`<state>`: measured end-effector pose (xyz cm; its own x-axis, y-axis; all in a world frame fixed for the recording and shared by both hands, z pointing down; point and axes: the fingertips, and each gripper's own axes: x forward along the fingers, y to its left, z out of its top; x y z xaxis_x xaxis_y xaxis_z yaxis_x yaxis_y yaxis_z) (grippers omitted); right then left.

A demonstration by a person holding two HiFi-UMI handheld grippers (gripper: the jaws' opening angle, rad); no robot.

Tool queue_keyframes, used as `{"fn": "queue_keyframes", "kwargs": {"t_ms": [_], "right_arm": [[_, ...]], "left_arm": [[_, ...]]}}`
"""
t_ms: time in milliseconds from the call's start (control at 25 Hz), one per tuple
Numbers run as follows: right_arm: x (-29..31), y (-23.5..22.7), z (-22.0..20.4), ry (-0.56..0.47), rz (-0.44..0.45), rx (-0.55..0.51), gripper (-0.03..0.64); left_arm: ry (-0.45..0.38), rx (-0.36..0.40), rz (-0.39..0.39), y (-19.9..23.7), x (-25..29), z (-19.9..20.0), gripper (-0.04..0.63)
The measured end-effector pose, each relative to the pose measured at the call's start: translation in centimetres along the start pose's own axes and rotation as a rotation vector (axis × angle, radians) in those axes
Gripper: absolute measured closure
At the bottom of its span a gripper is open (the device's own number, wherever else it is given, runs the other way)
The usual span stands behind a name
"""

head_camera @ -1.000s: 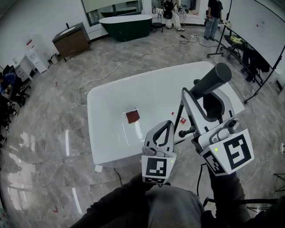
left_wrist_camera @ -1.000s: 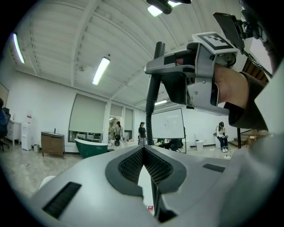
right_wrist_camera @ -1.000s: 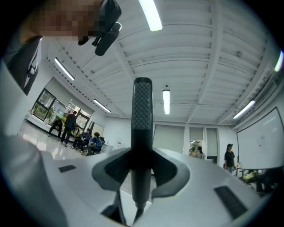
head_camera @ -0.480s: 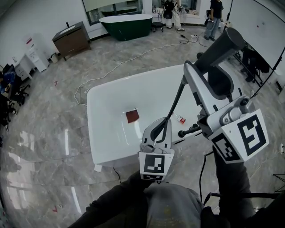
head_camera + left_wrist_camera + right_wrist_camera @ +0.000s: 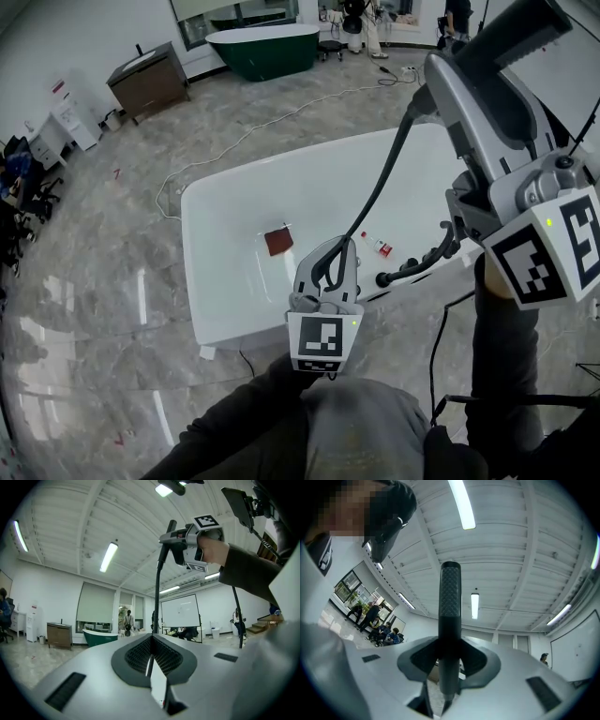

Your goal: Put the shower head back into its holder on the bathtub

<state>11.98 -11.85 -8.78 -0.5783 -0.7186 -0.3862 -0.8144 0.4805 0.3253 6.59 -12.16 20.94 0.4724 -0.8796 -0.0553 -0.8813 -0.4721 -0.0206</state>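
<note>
My right gripper point(image 5: 461, 73) is raised high at the upper right, shut on the dark, textured shower head point(image 5: 511, 39) handle, which stands upright between its jaws point(image 5: 450, 620). A black hose point(image 5: 380, 187) runs from it down to my left gripper point(image 5: 339, 247), which is shut on the hose point(image 5: 158, 588) above the near rim of the white bathtub point(image 5: 225, 309). The black holder and tap fitting point(image 5: 412, 270) sits on the tub's near right edge, below the right gripper. The shower head is well above it.
In the tub lie a red-brown square point(image 5: 278, 242) and a small red-and-white bottle point(image 5: 378, 247). A green bathtub point(image 5: 262, 42), a wooden cabinet point(image 5: 150, 82) and people stand at the back. A white cable point(image 5: 248, 139) crosses the floor, and dark stands line the right.
The right gripper has lifted the shower head up and to the right, drawing the hose out longer. The left gripper has stayed near the tub's near rim, holding the hose.
</note>
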Motion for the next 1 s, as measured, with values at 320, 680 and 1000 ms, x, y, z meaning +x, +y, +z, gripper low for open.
{"fn": "queue_keyframes", "kwargs": {"t_ms": [320,680,1000], "right_arm": [[0.8,-1.0,-0.6,0.020,-0.003,-0.012,0.476],[0.5,-1.2,-1.7,0.048,-0.008,-0.001,0.476],[-0.4,-0.5,-4.1,0.096,-0.010,0.028,0.476]], "left_arm": [[0.003,-0.011,-0.010,-0.1,1.2,0.0,0.592],[0.021,-0.012,-0.024,-0.5,1.4,-0.3,0.592],[0.027,-0.028,-0.031,-1.0,0.9,-0.9,0.592]]}}
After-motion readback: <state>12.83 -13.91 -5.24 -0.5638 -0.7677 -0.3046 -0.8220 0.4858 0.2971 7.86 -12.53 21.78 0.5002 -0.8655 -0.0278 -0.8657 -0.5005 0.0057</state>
